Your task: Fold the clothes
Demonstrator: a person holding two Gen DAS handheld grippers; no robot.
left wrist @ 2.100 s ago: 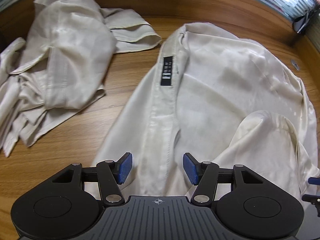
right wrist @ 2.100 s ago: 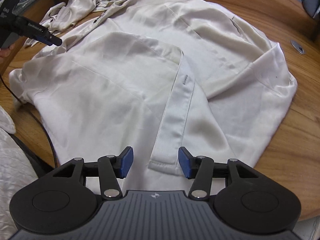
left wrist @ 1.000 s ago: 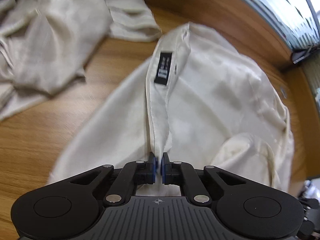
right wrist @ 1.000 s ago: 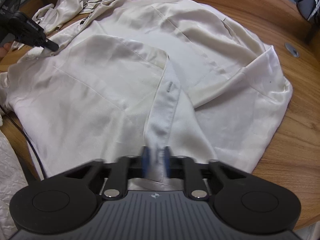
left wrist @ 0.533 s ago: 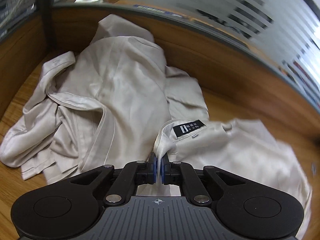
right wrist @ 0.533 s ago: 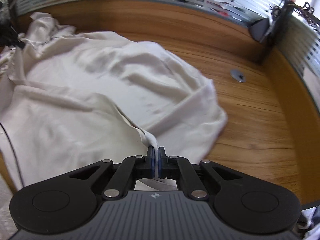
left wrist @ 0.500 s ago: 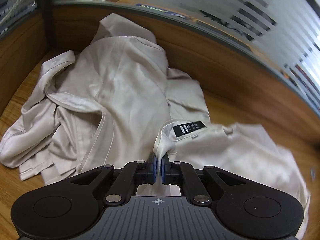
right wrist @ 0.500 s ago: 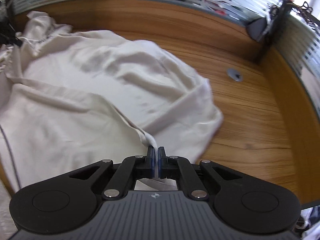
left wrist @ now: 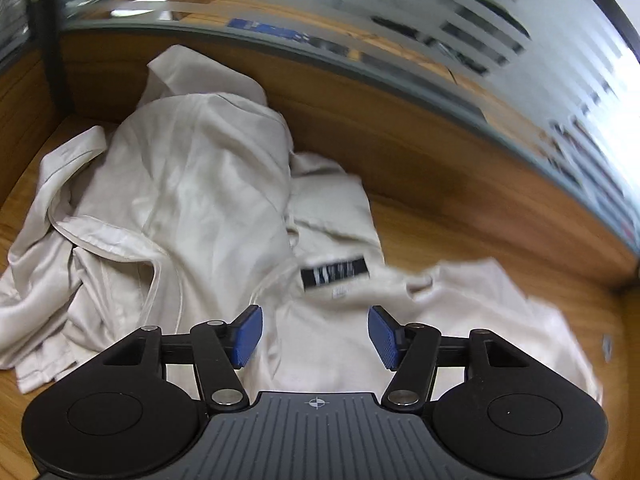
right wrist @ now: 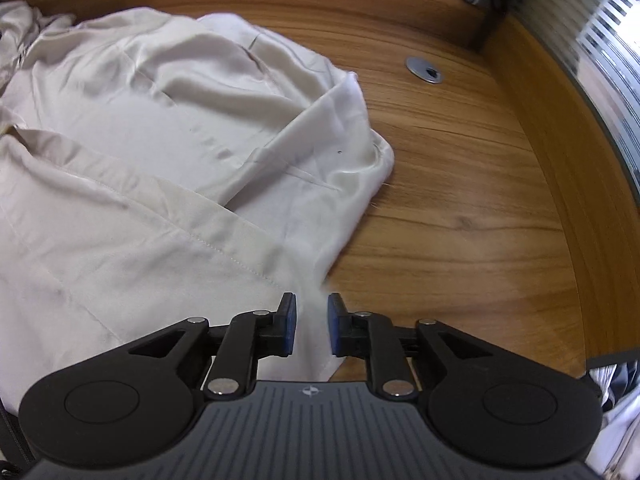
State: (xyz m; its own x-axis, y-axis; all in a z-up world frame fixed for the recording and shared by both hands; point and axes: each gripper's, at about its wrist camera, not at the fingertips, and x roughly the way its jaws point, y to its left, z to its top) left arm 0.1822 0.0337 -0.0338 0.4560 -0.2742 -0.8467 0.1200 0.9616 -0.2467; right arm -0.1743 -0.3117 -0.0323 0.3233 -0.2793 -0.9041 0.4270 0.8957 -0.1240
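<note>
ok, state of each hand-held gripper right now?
Left hand-held gripper: jaws opening, pads clear of the shirt below.
Right hand-held gripper: jaws opening, shirt hem between them, not pinched.

Two garments lie side by side on your table, one under each gripper.

Under your left gripper (left wrist: pixel 314 334), whose jaws are opening, lies the near shirt (left wrist: pixel 460 320), its neck label (left wrist: pixel 334 273) just ahead of the pads, which stand apart from the cloth. Behind it and to the left, a second crumpled garment (left wrist: pixel 192 208) overlaps its edge and reaches the back wall (left wrist: pixel 400 132). Your right gripper (right wrist: pixel 311 330), jaws opening, has the same shirt's (right wrist: pixel 140 152) edge between its pads; bare table (right wrist: pixel 460 220) lies to the right, with a cable grommet (right wrist: pixel 425 69) farther back.
</note>
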